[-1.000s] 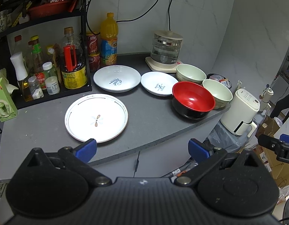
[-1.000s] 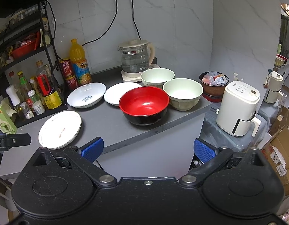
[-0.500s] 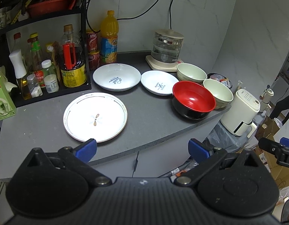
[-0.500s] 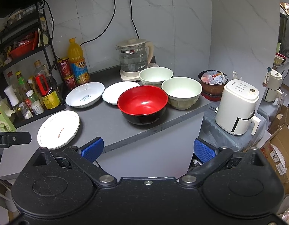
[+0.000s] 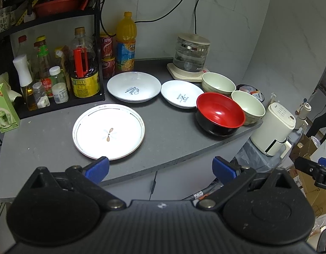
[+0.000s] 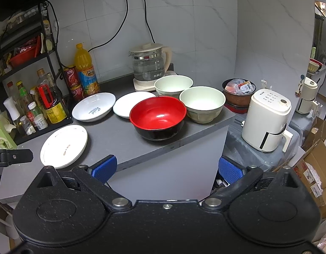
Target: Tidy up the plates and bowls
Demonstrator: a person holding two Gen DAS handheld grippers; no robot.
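On the grey bench (image 5: 46, 139), going left to right in the left wrist view, a black rack (image 5: 57, 103) at ten o'clock holds sauce bottles. Beside it stand two red cans (image 5: 107, 57) and an orange juice bottle (image 5: 125, 42). The flat plate (image 5: 108, 131) with a small flower motif lies at eleven o'clock, nearest the front edge, apart from the other dishes. Behind it, at twelve o'clock, sits the deep plate (image 5: 133, 86) with script lettering, and just beside that the smaller plate (image 5: 182, 93). A glass kettle (image 5: 191, 56) stands at the back on its base. At one o'clock the red bowl (image 5: 220, 113) sits close to the front edge, with two pale green bowls behind it: the rear bowl (image 5: 218, 83) and the front bowl (image 5: 247, 106), the three packed close together. Off the bench at two o'clock stands a cream appliance (image 5: 273, 127).

The left claw (image 5: 160, 167) hovers before the bench edge, released, blue pads wide apart and grasping nothing. The right claw (image 6: 167, 168) likewise hangs spread and empty, facing the red bowl at twelve o'clock in its own view.
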